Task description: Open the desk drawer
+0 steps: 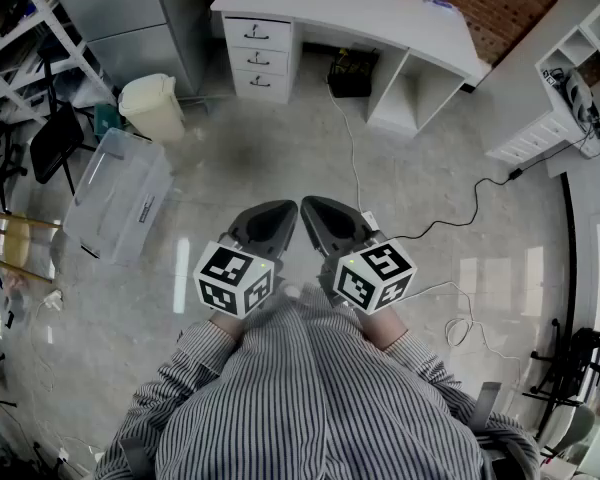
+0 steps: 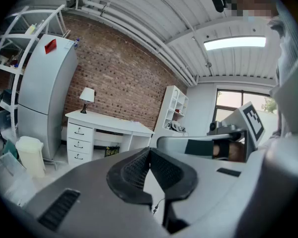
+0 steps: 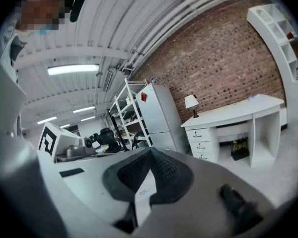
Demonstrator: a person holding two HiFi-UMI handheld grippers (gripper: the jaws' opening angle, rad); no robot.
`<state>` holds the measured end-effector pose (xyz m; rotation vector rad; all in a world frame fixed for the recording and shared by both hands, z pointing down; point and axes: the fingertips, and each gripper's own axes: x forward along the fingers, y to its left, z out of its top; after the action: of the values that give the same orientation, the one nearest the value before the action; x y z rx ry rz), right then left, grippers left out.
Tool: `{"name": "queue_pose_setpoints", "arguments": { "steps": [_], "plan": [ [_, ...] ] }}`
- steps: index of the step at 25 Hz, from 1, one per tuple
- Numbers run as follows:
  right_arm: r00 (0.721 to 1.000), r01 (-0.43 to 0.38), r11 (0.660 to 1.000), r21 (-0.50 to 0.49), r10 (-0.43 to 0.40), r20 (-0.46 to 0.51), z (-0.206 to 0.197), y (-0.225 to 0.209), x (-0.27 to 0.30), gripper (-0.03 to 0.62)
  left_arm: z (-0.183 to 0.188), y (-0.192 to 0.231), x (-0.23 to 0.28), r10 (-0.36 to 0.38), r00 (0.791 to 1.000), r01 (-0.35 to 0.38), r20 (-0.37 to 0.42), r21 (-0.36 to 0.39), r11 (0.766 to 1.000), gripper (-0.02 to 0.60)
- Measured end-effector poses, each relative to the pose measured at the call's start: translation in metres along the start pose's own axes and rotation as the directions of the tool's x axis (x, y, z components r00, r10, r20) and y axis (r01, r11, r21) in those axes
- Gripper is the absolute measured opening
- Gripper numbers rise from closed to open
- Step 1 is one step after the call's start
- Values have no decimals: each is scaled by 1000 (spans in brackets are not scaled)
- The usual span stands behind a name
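Left gripper [image 1: 280, 211]: jaws fully together, ribbed pads meeting at the tip [image 2: 150, 150], nothing between them. Right gripper [image 1: 315, 211]: the same, pads pressed closed [image 3: 149, 150], holding nothing. The two sit side by side just in front of the person's striped shirt [image 1: 310, 398], tips nearly touching, both aimed slightly downward across the floor [image 1: 250, 158].

Task's thing: the desk [image 1: 350, 8], white, stands against the brick wall [image 2: 114, 78], well apart from both grippers with open floor between. Its drawer stack [image 1: 260, 60] fills the desk's left end as the head view shows it: three drawers, one above the other, each with a small dark handle. All three fronts look flush, shut. In the left gripper view the stack [image 2: 79, 143] lies left of the jaw tips; in the right gripper view [image 3: 201, 144] it lies to their right.

Around: a lamp [image 2: 87, 95] at the desk's left end. A dark box [image 1: 350, 73] in the kneehole. A cable [image 1: 352, 143] runs from it over the floor towards the grippers. A cream bin [image 1: 152, 106] and a clear tub [image 1: 115, 193] on the floor left of the drawers, beside a grey fridge [image 2: 39, 93].
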<state>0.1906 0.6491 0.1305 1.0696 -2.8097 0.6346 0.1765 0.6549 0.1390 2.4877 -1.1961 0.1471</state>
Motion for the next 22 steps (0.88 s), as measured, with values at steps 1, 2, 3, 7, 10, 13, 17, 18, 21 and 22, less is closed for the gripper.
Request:
{"name": "queue_pose_setpoints", "arguments": {
  "steps": [1, 2, 3, 7, 10, 13, 17, 18, 21, 22],
  "plan": [
    [1000, -5, 1000, 7, 5, 1, -1, 2, 1, 17, 0, 2, -1, 4, 1000, -4, 2, 4, 1000, 12],
    [1000, -7, 1000, 10, 7, 1, -3, 4, 2, 17, -1, 3, -2, 6, 1000, -6, 3, 9, 1000, 12],
    [1000, -8, 1000, 9, 8, -1, -4, 6, 2, 17, -2, 4, -3, 7, 1000, -7, 1, 15, 1000, 12],
    [1000, 17, 1000, -19, -18, -20, -7, 5, 3, 17, -9, 5, -5, 0, 1000, 0, -24, 8, 1000, 12],
    [998, 45, 998, -31, -47, -48, -12, 4, 6, 17, -10, 14, -8, 10, 999, -11, -31, -16, 1000, 12],
    [997, 57, 997, -52, -60, -56, -13, 5, 9, 17, -11, 18, -10, 13, 999, -14, -36, -22, 1000, 12],
    [998, -10, 1000, -24, 8, -55, -15, 16, 14, 17, -10, 19, -11, -6, 1000, 5, -25, -37, 999, 12],
    [998, -23, 1000, -1, 23, -57, -16, 18, 15, 17, -9, 18, -11, -13, 1000, 12, -20, -38, 999, 12],
    [997, -24, 1000, -3, 24, -71, -19, 17, 16, 17, -4, 19, -11, -12, 1000, 12, -11, -20, 1000, 12],
    [997, -20, 1000, -13, 19, -72, -18, 15, 17, 17, -2, 21, -10, -7, 1000, 7, -7, -17, 1000, 12]
  ]
}}
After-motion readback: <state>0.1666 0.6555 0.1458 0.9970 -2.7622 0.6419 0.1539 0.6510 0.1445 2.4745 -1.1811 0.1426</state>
